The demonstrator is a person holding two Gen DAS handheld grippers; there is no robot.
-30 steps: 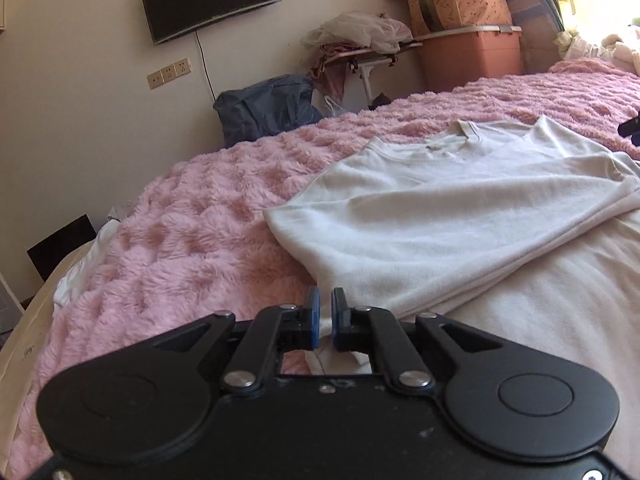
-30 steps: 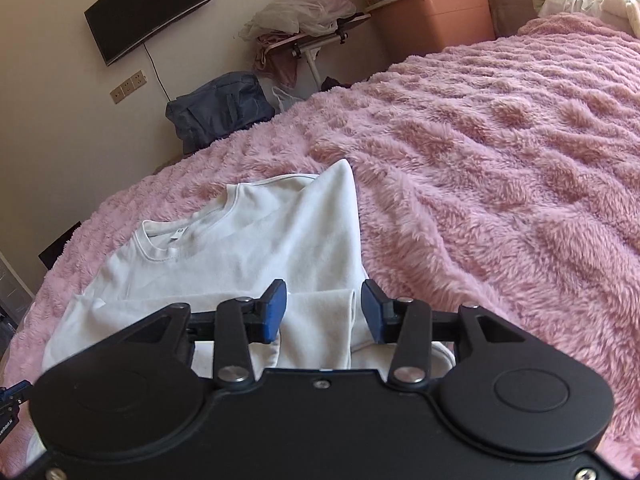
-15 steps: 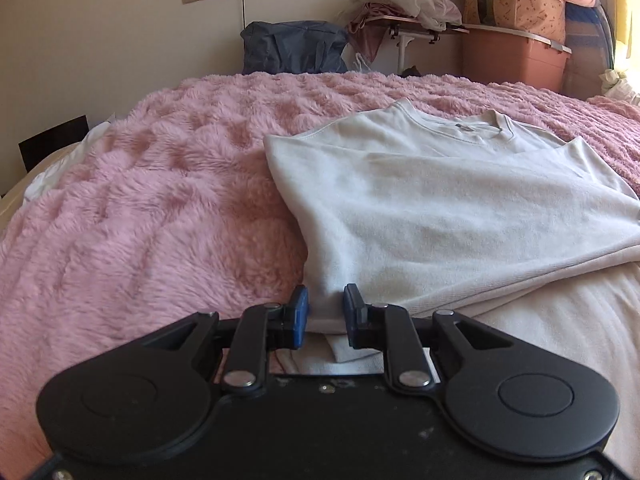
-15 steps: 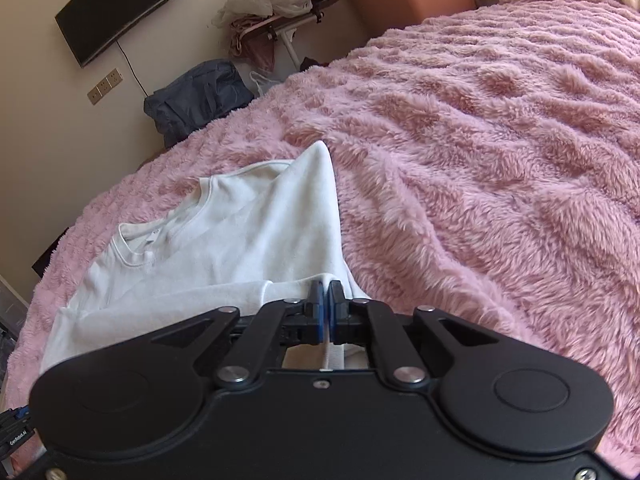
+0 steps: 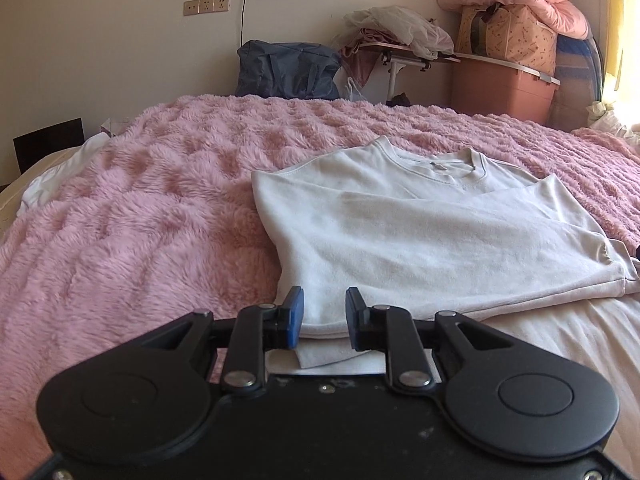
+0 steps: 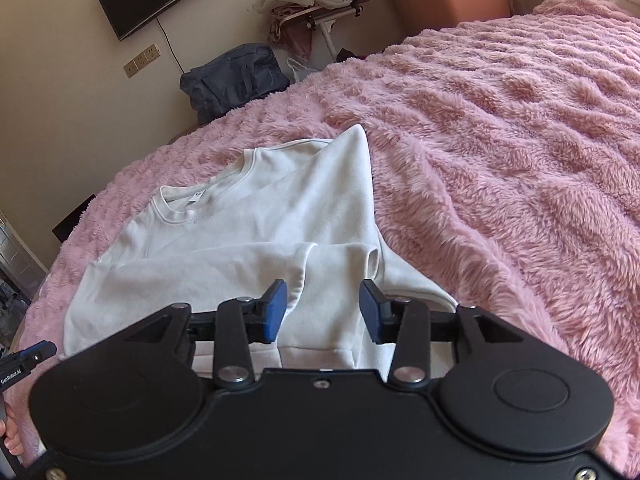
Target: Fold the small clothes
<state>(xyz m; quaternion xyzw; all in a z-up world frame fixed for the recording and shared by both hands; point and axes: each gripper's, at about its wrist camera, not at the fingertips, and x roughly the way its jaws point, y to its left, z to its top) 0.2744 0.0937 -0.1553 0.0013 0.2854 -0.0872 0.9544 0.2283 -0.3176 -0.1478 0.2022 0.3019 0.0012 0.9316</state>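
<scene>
The white sweatshirt (image 5: 420, 236) lies flat on the pink fluffy blanket (image 5: 132, 216) of the bed, neckline away from the cameras, both sides and the sleeves (image 6: 332, 276) already turned in over the body so it forms a long narrow panel, with the hem end nearest the person. The left hand-held gripper (image 5: 322, 316) sits at the near left corner of that hem, its jaws parted a little with the layered edge between them, the blue pads not visibly pressing the cloth. The right hand-held gripper (image 6: 322, 310) sits at the near right corner; its jaws have just been opening and stand moderately wide, a folded sleeve cuff and the hem lying between them, untouched as far as can be seen. The step in hand looks like taking both hem corners to fold the bottom up toward the collar. To do it well, each gripper should bite through all the layers at its corner, not only the top sleeve, or the tucked sides will slide apart. Both should then rise together, travel level and evenly toward the neckline, and lay the hem just short of the collar, keeping the edge square. The plush blanket may drag the underside, so a clear lift before moving forward seems wise.
</scene>
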